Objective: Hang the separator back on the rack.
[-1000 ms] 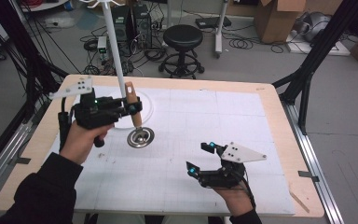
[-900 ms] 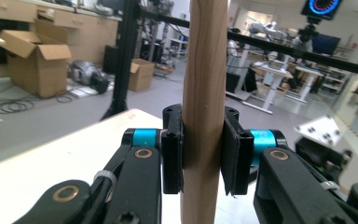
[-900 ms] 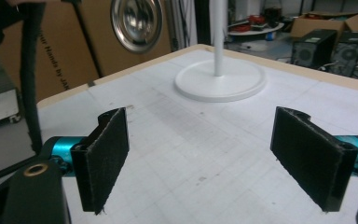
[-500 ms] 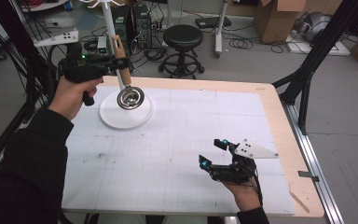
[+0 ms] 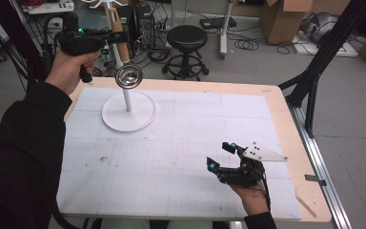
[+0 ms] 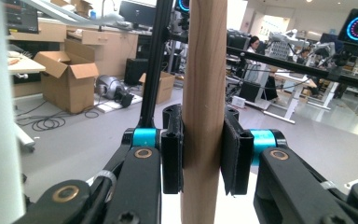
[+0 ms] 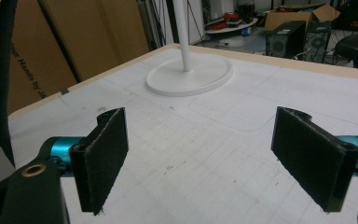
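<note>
The left gripper (image 5: 106,39) pinches the wooden handle (image 6: 204,107) of a rigid, light-looking steel ladle (image 5: 127,76), its bowl hanging below the fingers; mid-handle suits. The right gripper (image 5: 228,168) is spread, empty.

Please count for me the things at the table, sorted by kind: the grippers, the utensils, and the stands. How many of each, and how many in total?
Grippers: 2, the left gripper shut on the ladle's wooden handle, the right gripper open above the table
Utensils: 1, a ladle with a metal bowl
Stands: 1, a white stand with a round base
Total: 4
</note>
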`<control>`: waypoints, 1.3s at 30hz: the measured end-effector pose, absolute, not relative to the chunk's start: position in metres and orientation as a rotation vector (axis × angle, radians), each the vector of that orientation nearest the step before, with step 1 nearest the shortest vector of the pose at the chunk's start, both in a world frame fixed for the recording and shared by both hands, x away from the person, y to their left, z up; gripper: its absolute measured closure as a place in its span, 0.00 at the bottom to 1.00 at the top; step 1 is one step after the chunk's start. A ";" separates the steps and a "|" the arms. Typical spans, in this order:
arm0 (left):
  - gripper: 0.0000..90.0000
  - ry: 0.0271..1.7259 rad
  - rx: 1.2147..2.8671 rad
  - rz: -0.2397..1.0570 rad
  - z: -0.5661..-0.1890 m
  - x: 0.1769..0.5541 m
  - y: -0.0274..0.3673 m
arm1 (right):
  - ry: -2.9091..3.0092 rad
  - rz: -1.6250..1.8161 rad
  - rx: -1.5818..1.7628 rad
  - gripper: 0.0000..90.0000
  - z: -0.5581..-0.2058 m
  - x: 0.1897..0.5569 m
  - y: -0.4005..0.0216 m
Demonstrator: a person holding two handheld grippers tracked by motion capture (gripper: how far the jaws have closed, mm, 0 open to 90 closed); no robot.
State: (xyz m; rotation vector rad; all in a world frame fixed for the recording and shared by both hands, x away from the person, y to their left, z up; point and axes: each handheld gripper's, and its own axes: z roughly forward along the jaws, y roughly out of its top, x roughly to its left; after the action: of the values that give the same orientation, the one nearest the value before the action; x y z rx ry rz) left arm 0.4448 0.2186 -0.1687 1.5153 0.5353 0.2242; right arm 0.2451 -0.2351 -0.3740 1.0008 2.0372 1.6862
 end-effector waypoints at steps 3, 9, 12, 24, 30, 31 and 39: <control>0.81 0.557 1.506 0.223 -0.168 0.451 0.223 | 2.032 1.687 1.002 0.19 -0.374 0.245 -0.237; 0.81 0.586 1.500 0.216 -0.169 0.460 0.228 | 2.038 1.690 0.997 0.19 -0.374 0.245 -0.237; 0.81 0.588 1.510 0.215 -0.168 0.463 0.228 | 2.037 1.693 0.995 0.19 -0.374 0.245 -0.237; 0.80 0.679 1.541 0.249 -0.171 0.467 0.226 | 2.033 1.703 0.989 0.19 -0.372 0.243 -0.237; 0.53 0.753 1.502 0.313 -0.174 0.448 0.232 | 2.025 1.693 0.992 0.19 -0.372 0.241 -0.239; 0.48 0.768 1.505 0.326 -0.177 0.444 0.235 | 2.017 1.689 0.991 0.19 -0.372 0.241 -0.240; 0.25 0.783 1.488 0.376 -0.202 0.398 0.253 | 1.989 1.617 1.026 0.19 -0.373 0.238 -0.250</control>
State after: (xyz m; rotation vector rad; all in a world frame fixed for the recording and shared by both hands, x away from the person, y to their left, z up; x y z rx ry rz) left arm 0.3982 0.2527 -0.2024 1.4882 0.7834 0.3760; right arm 0.2377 -0.2502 -0.3733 1.0261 1.9887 1.6168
